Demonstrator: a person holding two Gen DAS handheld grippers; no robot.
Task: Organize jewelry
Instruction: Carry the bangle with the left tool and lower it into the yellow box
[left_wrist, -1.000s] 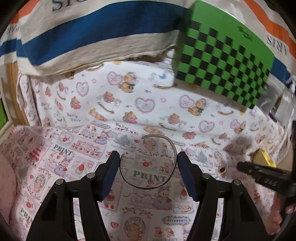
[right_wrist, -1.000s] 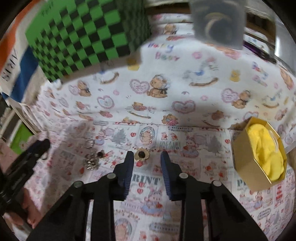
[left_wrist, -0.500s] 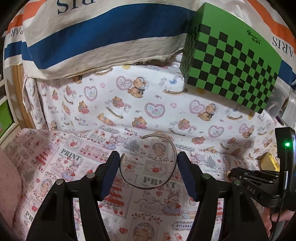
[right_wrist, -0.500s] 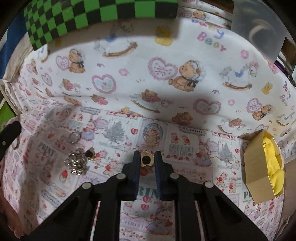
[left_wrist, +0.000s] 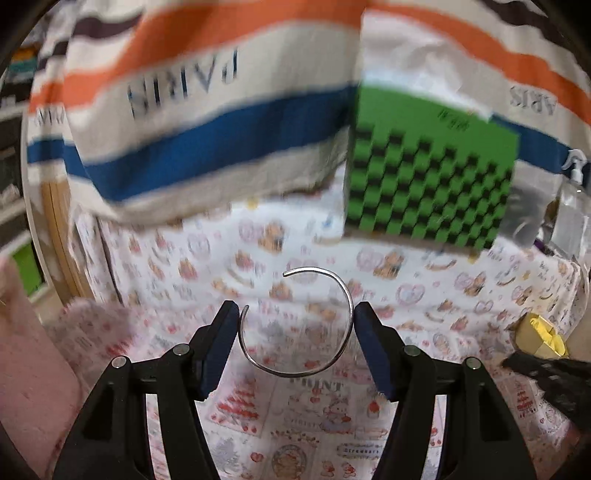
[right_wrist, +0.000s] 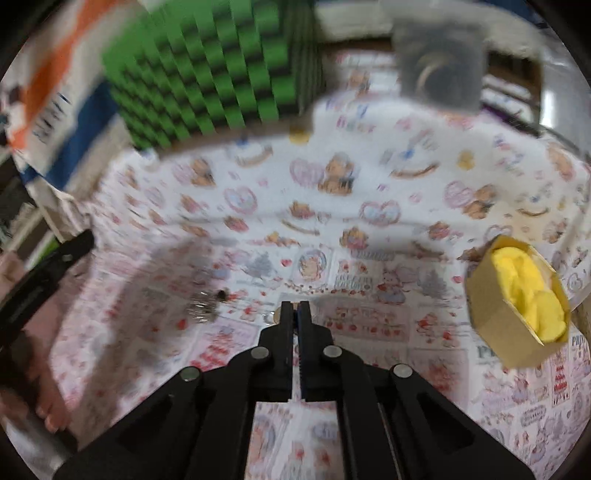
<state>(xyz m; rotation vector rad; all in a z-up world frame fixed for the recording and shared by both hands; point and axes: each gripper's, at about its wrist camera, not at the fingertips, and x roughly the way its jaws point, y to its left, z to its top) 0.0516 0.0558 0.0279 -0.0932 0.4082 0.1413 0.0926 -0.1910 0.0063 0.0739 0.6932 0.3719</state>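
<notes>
In the left wrist view, a thin open silver wire bangle (left_wrist: 295, 321) is being pinched between the blue pads of the left gripper (left_wrist: 295, 325), above the printed cartoon cloth (left_wrist: 317, 413).

In the right wrist view, the right gripper (right_wrist: 294, 308) is being pressed together after just closing on a small gold ring-like piece (right_wrist: 277, 315), mostly hidden. A hexagonal cardboard box with yellow padding (right_wrist: 517, 302) is being seen well apart, at the right.

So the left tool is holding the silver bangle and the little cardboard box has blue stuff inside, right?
Not quite. The left tool does hold the silver bangle, but the stuff inside the little cardboard box is yellow, not blue. The right wrist view shows it best.
</notes>
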